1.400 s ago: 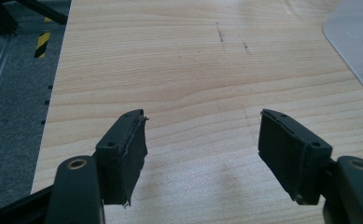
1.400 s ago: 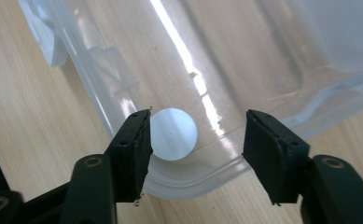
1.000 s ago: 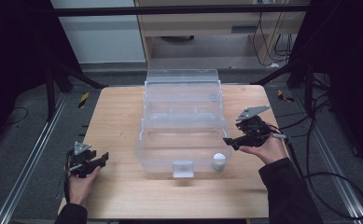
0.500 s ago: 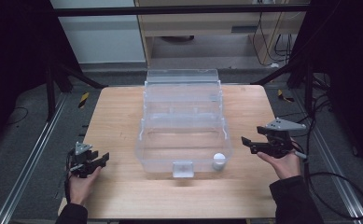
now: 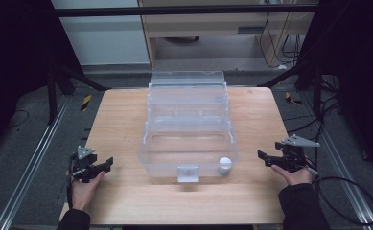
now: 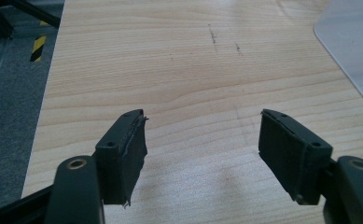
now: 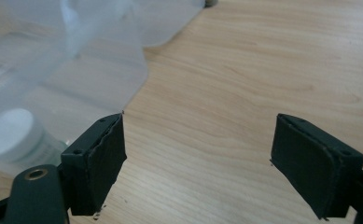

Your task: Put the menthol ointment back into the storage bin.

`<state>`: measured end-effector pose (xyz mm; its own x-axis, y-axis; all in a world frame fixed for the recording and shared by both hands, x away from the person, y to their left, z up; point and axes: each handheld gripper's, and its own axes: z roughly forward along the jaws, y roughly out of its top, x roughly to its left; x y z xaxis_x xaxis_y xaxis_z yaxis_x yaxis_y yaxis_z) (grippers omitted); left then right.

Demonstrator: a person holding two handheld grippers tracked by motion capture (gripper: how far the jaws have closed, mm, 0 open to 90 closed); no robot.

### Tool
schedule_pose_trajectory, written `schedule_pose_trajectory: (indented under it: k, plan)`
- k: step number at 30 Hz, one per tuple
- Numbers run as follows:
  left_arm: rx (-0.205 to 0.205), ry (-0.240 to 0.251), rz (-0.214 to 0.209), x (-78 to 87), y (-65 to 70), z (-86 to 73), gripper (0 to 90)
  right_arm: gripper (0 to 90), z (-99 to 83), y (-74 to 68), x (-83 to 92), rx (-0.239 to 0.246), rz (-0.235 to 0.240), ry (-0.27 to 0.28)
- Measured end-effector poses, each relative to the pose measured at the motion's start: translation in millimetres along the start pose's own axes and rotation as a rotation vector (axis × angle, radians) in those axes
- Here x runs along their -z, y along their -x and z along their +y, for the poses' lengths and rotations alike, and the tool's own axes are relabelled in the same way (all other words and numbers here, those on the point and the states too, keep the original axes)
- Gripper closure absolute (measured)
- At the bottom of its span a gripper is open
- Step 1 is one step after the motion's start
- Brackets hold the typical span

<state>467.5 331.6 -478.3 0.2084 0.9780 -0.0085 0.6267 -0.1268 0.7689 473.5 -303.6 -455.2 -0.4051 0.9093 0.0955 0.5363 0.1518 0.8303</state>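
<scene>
A clear plastic storage box [image 5: 189, 139] stands open in the middle of the wooden table [image 5: 122, 120], its lid tilted back at the far side. A small white round jar [image 5: 225, 166] sits inside it at the near right corner and appears through the wall in the right gripper view [image 7: 11, 137]. My left gripper [image 5: 108, 164] rests open at the table's near left edge, with only bare wood between its pads [image 6: 123, 158]. My right gripper [image 5: 262, 157] hangs open at the near right, apart from the box, nothing between its pads [image 7: 97, 161].
A latch tab [image 5: 188, 173] sticks out from the box's near wall. Metal rails [image 5: 30, 163] and cables [image 5: 347, 191] run along the floor on both sides of the table. A cabinet [image 5: 213, 28] stands behind the table.
My right gripper has drawn back from the box's right front corner to the table's near right edge and dropped a little. The left gripper has stayed in place.
</scene>
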Motion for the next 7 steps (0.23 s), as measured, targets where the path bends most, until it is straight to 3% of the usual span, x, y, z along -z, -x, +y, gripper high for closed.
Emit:
schedule_pose_trajectory:
  k: [7]
  plan:
    - [0.001,0.000,-0.004,-0.2,0.0,0.0,29.8,16.0,-13.1,8.1,-5.7,-0.007,-0.026,-0.030]
